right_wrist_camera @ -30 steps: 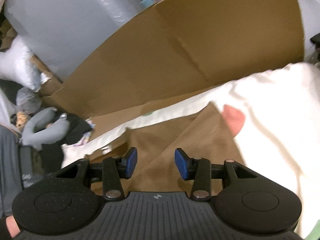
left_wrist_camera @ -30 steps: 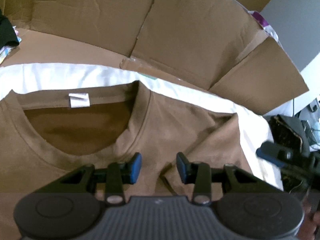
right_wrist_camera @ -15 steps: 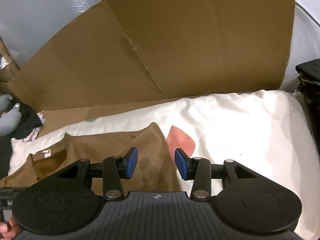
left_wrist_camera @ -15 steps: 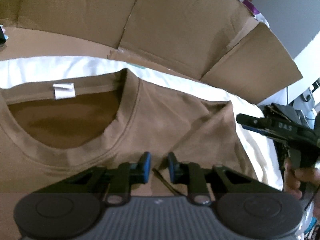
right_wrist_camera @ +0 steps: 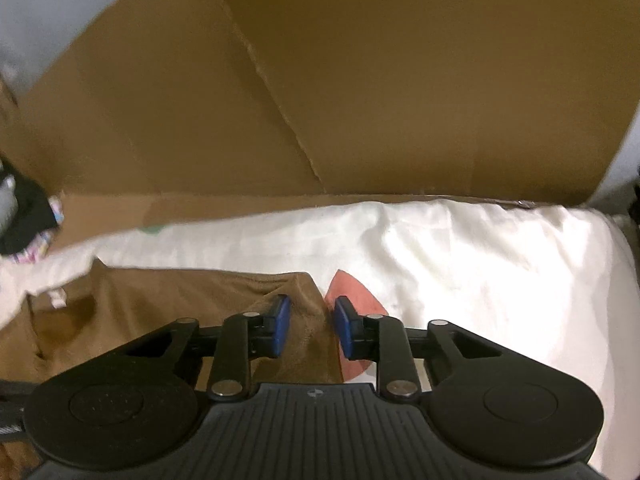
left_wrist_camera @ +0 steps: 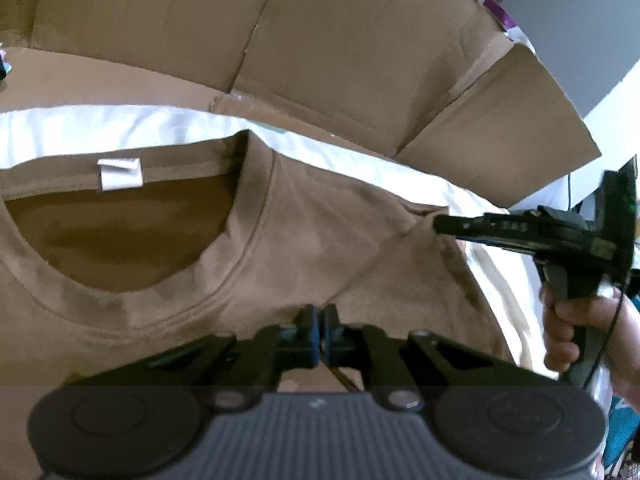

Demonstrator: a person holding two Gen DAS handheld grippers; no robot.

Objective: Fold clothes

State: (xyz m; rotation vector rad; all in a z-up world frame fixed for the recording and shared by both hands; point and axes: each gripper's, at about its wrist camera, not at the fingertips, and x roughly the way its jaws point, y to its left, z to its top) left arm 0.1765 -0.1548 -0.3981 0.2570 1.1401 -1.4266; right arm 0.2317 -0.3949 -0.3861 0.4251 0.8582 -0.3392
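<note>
A brown T-shirt (left_wrist_camera: 320, 248) lies flat on a white sheet (left_wrist_camera: 120, 128), its collar and white label (left_wrist_camera: 120, 174) facing me. My left gripper (left_wrist_camera: 320, 332) is shut on a pinch of the shirt's fabric just below the collar, near the sleeve seam. In the right wrist view the shirt's sleeve (right_wrist_camera: 304, 312) runs up between the blue pads of my right gripper (right_wrist_camera: 309, 328). Its jaws are closing, and a gap still shows on either side of the cloth. The left wrist view shows the right gripper (left_wrist_camera: 438, 226) from the side at the sleeve's far corner, held by a hand (left_wrist_camera: 568, 328).
Tall cardboard panels (left_wrist_camera: 360, 60) (right_wrist_camera: 360, 100) wall off the far side of the sheet (right_wrist_camera: 480, 260). A pink patch (right_wrist_camera: 352, 292) marks the sheet beside the sleeve. Dark and patterned clothes (right_wrist_camera: 28, 216) lie at the far left.
The left jaws have shut on the shirt fabric. The right gripper swung over from the left, came down onto the sleeve corner, and its jaws have narrowed around it.
</note>
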